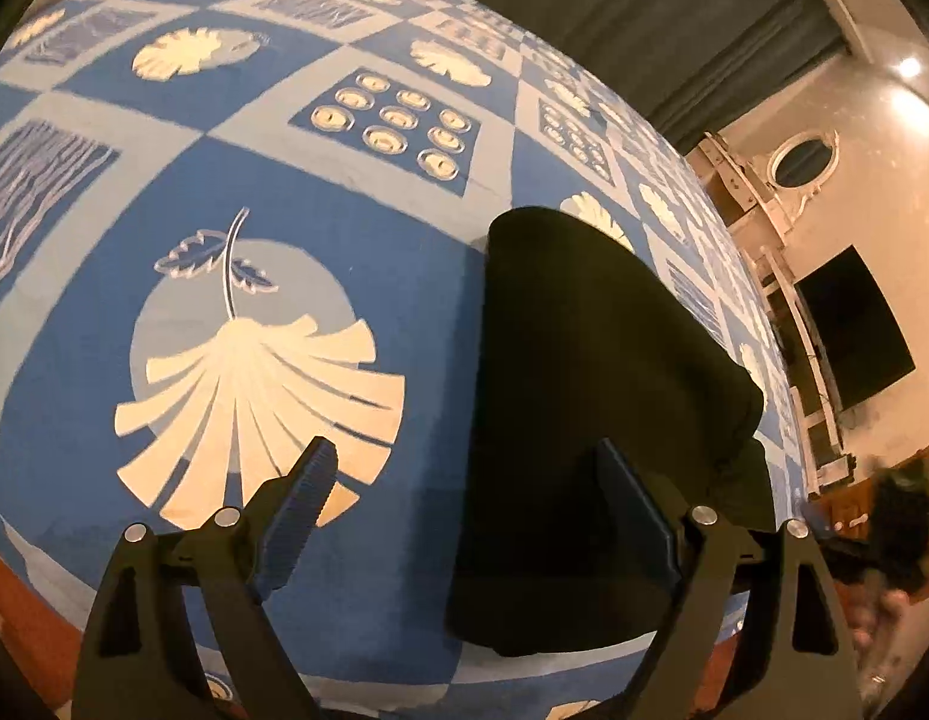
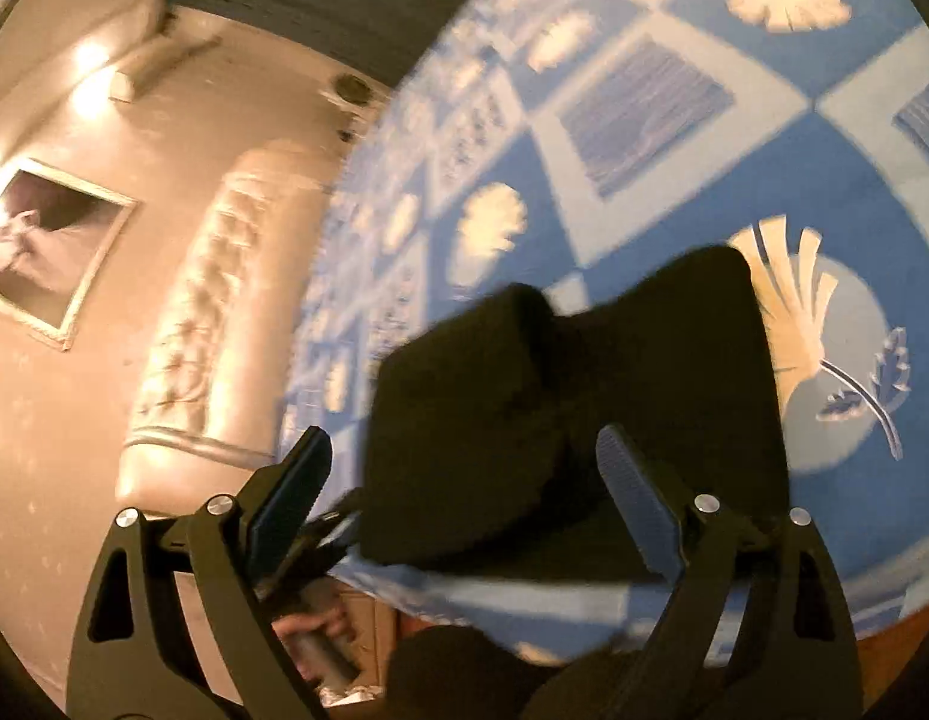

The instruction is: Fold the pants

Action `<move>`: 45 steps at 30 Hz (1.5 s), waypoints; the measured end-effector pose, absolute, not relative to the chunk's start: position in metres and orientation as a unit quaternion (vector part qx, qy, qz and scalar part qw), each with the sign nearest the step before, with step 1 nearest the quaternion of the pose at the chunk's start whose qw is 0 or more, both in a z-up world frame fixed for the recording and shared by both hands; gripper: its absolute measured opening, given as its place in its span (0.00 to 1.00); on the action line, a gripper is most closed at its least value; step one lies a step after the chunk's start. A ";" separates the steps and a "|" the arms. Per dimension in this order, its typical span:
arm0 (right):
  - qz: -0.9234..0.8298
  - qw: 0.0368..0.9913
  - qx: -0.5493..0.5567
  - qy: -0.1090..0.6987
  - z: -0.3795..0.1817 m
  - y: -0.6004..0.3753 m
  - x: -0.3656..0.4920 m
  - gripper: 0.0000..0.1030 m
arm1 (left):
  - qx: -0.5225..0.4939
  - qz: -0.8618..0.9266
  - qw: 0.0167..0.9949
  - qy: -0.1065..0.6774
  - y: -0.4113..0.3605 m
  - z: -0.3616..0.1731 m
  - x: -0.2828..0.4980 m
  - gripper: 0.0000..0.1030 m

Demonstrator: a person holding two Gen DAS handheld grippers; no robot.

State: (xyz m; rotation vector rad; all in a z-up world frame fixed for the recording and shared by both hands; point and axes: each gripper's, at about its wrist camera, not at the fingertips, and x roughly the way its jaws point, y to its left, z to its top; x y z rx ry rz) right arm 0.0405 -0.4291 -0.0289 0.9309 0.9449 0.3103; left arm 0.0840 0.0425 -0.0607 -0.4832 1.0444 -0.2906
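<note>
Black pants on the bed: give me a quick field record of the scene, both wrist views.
item: black fabric pants, folded into a compact bundle
surface: blue and white patterned bedspread with leaf and shell motifs
pants position: near the bed's edge
left gripper: open, above the bundle's edge, holding nothing
right gripper: open, above the bundle, holding nothing
fold state: layers stacked, one rounded lobe raised in the right wrist view
image quality: right wrist view motion-blurred

A blue bedspread with pale squares and cream leaf prints spreads ahead of and beneath the left gripper. To its right hang grey-green pleated curtains; lower right, a black flat screen. Left of the right gripper, a white-framed picture hangs on the wall above a cream tufted headboard.
</note>
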 end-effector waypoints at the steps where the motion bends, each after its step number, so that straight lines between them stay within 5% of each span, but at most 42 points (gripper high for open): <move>1: 0.151 0.771 0.433 0.443 -0.040 -0.426 0.049 0.87 | -0.233 -0.137 0.826 0.495 0.044 -0.062 0.084 0.84; 13: 0.182 0.761 0.337 0.524 -0.072 -0.370 0.077 0.75 | -0.296 -0.138 0.796 0.510 0.054 -0.073 0.086 0.84; 21: 0.184 0.749 0.330 0.545 -0.082 -0.368 0.075 0.16 | -0.316 -0.134 0.784 0.517 0.059 -0.078 0.085 0.84; 35: 0.202 0.811 0.300 0.460 0.004 -0.400 0.041 0.11 | -0.283 -0.164 0.797 0.509 0.044 -0.068 0.084 0.84; 45: 0.146 0.803 0.324 0.479 -0.029 -0.457 0.021 0.10 | -0.245 -0.176 0.792 0.530 0.022 -0.074 0.080 0.84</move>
